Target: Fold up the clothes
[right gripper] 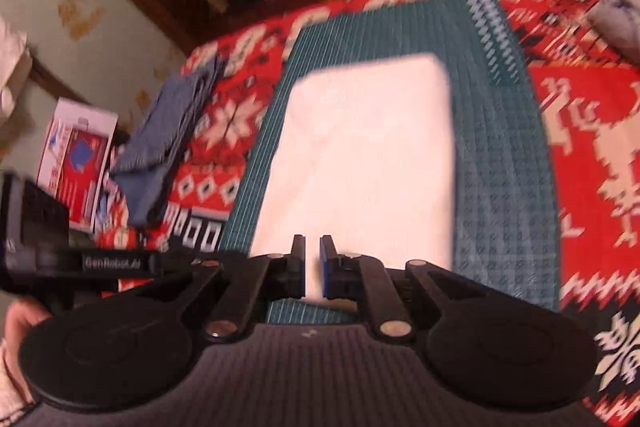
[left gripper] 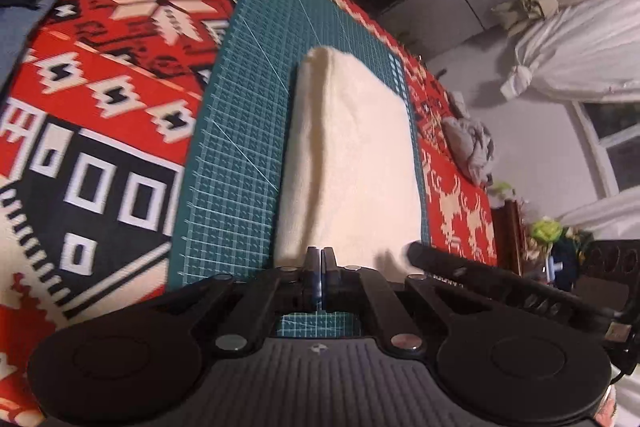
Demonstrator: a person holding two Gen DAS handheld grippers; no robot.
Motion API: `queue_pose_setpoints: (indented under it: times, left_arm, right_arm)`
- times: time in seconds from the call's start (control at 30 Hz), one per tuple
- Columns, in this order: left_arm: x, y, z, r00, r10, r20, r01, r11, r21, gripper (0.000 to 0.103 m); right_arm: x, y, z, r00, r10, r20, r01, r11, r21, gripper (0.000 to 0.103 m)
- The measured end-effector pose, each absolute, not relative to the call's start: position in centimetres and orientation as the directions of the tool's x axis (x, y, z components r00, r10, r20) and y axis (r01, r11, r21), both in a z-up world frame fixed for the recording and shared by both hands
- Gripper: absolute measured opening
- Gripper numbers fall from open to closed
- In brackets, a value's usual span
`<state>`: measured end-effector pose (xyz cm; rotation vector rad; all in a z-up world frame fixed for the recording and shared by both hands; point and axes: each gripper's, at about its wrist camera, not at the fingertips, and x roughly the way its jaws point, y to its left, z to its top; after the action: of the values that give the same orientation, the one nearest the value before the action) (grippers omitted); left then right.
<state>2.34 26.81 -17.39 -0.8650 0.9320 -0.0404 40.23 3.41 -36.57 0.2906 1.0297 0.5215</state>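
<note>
Item count, located relative to the green cutting mat [left gripper: 244, 131]:
- Cutting mat: one.
- Folded white cloth [left gripper: 352, 163]: one, lying on the mat.
- Blue denim garment [right gripper: 168, 143]: one, beside the mat on the patterned red blanket [left gripper: 120, 75].
- Crumpled grey garment [left gripper: 472, 143]: one, on the blanket across the mat from the denim.

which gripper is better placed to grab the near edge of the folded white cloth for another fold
Right. The right gripper is slightly open over the folded white cloth; the left gripper is shut at its corner.
</note>
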Motion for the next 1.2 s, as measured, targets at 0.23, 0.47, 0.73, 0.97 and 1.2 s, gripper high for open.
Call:
queue_pose_setpoints:
  times: [0.23,0.47,0.73,0.97,1.2]
  left_arm:
    - [2.9,26.9,-16.8,0.662,-0.373,-0.651,-0.292,0.671,-0.681,0.014]
    - [4.0,26.3,-17.6,0.628,-0.346,-0.697,-0.311,0.709,-0.633,0.02]
    - [4.4,25.5,-17.8,0.624,-0.345,-0.701,-0.286,0.734,-0.616,0.016]
    - [3.2,26.5,-17.5,0.665,-0.342,-0.664,-0.31,0.682,-0.662,0.005]
    - [3.2,26.9,-18.0,0.642,-0.333,-0.691,-0.354,0.67,-0.652,0.005]
  right_arm:
    - [42.3,-1.5,-37.0,0.446,0.491,-0.748,-0.127,0.862,0.49,0.026]
    - [42.9,-2.4,-38.8,0.406,0.517,-0.754,-0.073,0.84,0.537,0.028]
    - [42.7,-1.5,-38.6,0.397,0.528,-0.751,-0.099,0.838,0.537,0.029]
    - [42.5,-1.2,-38.8,0.381,0.529,-0.758,-0.111,0.841,0.53,0.029]
    - [42.3,-0.3,-39.1,0.356,0.53,-0.769,-0.154,0.845,0.512,0.006]
